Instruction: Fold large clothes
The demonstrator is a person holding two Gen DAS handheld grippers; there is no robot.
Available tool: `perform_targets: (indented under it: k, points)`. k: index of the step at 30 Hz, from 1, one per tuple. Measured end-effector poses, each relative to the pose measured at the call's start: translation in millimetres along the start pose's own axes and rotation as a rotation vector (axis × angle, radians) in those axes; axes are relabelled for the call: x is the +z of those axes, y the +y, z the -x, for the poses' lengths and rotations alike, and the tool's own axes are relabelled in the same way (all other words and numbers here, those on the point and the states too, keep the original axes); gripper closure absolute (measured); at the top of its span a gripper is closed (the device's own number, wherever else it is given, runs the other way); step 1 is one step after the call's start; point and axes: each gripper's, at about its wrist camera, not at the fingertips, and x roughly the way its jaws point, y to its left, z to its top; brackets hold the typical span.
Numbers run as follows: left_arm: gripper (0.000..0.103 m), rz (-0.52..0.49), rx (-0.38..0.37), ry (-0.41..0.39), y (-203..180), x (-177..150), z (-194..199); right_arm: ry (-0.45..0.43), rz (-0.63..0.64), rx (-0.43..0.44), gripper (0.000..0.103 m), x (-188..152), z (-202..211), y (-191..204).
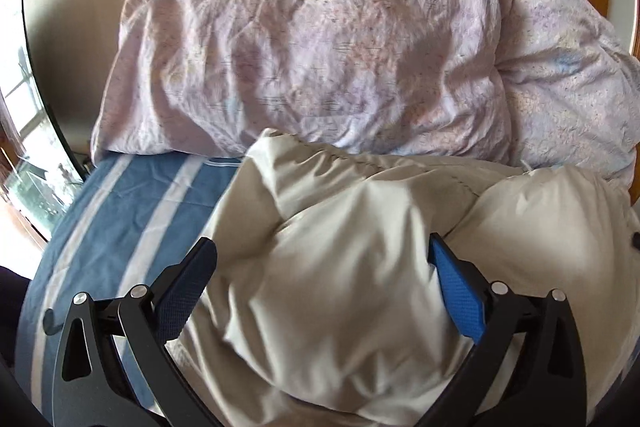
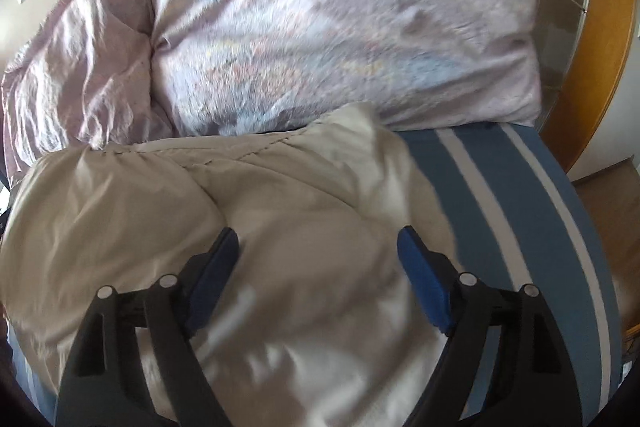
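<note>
Lying bunched on the blue striped bed sheet (image 1: 132,195), just in front of the lilac duvet (image 1: 304,59), the cream padded garment (image 1: 340,227) had not yet been squared up. The left gripper (image 1: 322,255) had its fingers apart over the garment's left side, clamped on nothing. The right gripper (image 2: 318,243) likewise stood wide over the right side, pads clear of the cloth. A good fold probably called for pinching matching edges, lifting evenly and avoiding the duvet.
</note>
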Motion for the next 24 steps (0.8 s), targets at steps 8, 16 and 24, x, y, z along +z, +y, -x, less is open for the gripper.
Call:
perform_targets:
  k: [8,16,24]
  points:
    - [0.001,-0.016,0.015,0.019,-3,-7,-16,0.064,0.028,-0.044,0.019,-18,-13,-8]
    - [0.001,0.096,-0.081,0.051,21,-19,17,0.045,-0.137,0.07,0.022,-31,11,-32]
    - [0.002,0.374,-0.228,0.107,85,-75,87,0.119,-0.588,0.292,0.019,-99,63,-98]
